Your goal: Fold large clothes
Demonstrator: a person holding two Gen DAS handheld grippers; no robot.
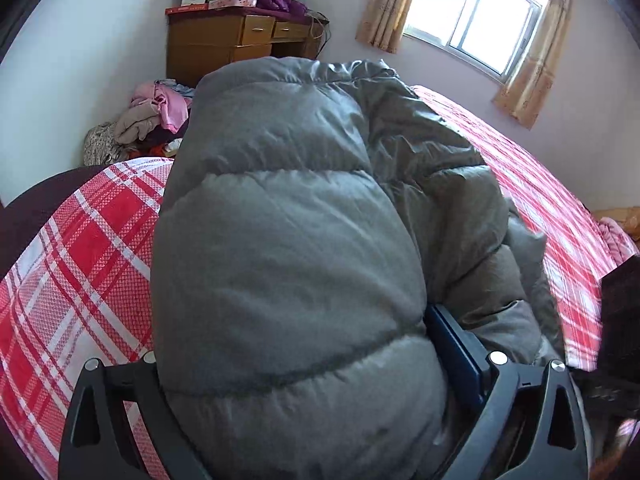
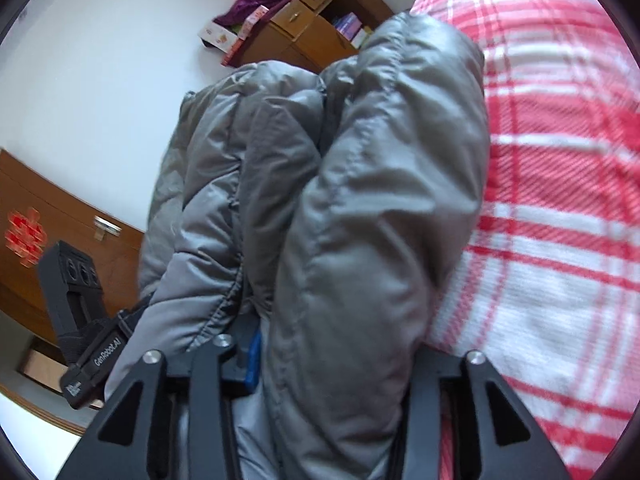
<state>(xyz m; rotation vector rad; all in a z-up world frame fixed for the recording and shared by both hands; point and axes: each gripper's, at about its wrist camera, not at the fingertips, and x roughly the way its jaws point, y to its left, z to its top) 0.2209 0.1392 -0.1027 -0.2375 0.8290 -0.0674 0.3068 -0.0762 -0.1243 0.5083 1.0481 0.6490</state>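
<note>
A big grey puffer jacket (image 1: 288, 216) lies bunched on a bed with a red and white plaid sheet (image 1: 72, 240). My left gripper (image 1: 296, 360) is shut on a thick padded fold of the jacket, which fills the space between its jaws; one blue pad (image 1: 456, 356) shows at the right. In the right wrist view the jacket (image 2: 360, 208) hangs in folds beside the plaid sheet (image 2: 560, 200). My right gripper (image 2: 332, 344) is shut on a padded fold of it. The left gripper's body (image 2: 80, 320) shows at the left there.
A wooden desk (image 1: 224, 44) piled with boxes and purple cloth stands against the far wall. A heap of clothes (image 1: 148, 120) lies beside the bed. A curtained window (image 1: 476, 12) is at the back right. A wooden headboard (image 2: 48, 232) shows at the left.
</note>
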